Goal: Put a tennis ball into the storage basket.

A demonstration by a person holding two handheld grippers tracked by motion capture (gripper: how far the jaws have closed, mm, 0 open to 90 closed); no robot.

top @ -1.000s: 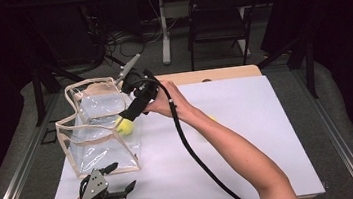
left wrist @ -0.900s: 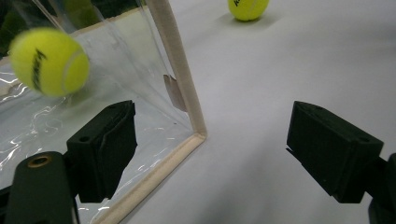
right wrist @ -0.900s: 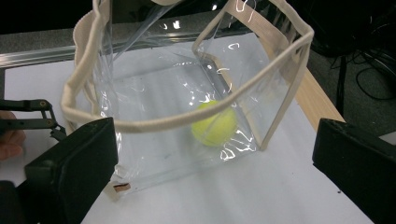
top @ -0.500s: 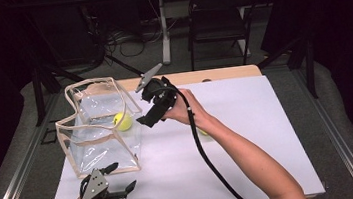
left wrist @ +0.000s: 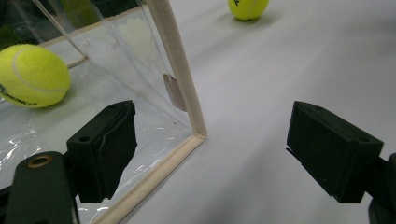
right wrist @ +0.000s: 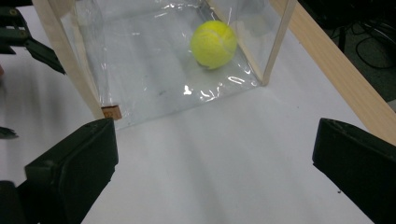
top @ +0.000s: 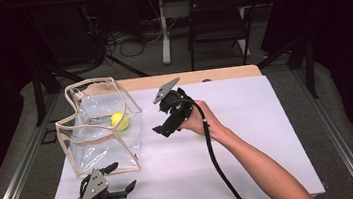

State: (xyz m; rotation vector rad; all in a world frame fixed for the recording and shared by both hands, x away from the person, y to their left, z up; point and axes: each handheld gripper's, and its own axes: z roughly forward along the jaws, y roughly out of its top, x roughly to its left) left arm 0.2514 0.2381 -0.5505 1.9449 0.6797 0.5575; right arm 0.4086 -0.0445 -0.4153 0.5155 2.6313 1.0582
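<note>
A clear plastic bag (top: 93, 139) with beige trim stands open at the table's left. A yellow tennis ball (top: 119, 121) lies inside it, and shows through the clear wall (right wrist: 214, 43) and at the far left (left wrist: 32, 74). My right gripper (top: 162, 118) hovers just right of the bag, open and empty, jaws wide apart (right wrist: 215, 168) and facing the bag. My left gripper (top: 121, 176) rests near the front edge, open (left wrist: 215, 149), at the bag's front corner (left wrist: 180, 79). A second tennis ball (left wrist: 247, 7) lies on the white sheet beyond.
A white sheet (top: 259, 135) covers the table, with a wooden strip (right wrist: 336, 70) along its far edge. Behind the table stand a dark chair (top: 216, 24) and a table leg (top: 163, 30). My left gripper's fingers (right wrist: 28, 39) show beside the bag.
My right gripper has drawn back to the right and down, away from the bag. The tennis ball has stayed inside the bag. The left gripper has not moved.
</note>
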